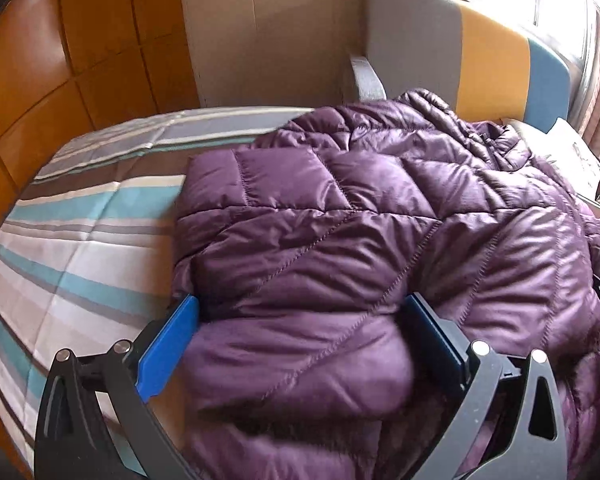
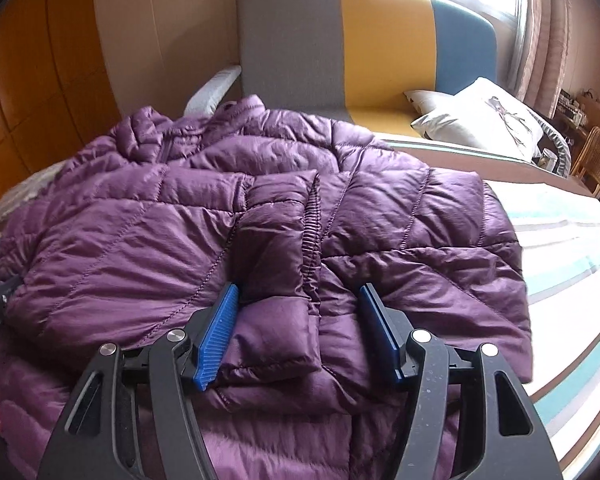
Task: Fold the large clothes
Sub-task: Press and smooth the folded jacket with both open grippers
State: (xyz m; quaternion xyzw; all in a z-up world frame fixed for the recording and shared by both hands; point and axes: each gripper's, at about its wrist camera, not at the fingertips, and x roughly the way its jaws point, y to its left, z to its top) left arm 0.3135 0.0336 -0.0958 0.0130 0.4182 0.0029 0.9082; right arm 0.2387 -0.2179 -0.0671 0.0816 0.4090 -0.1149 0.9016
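Purple quilted puffer jacket (image 2: 260, 216) lies spread across a bed, on a striped sheet of teal, white and brown bands (image 1: 80, 208). Sleeves folded in over the body; an elasticated cuff edge runs down the middle in the right wrist view. Collar end points toward a padded headboard in grey, yellow and blue panels (image 2: 380, 40).

Left claw (image 1: 300, 340): blue pads spread wide, a bulge of jacket fabric between them near the jacket's left edge; pads touch the fabric on both sides but do not pinch it.

Right claw (image 2: 300, 332): also wide open, straddling the folded sleeve end, pads resting against the padding.

White pillow with a dark printed motif (image 2: 488, 116) sits by the headboard, right of the jacket. No readable labels, brand marks or writing on jacket or bedding.
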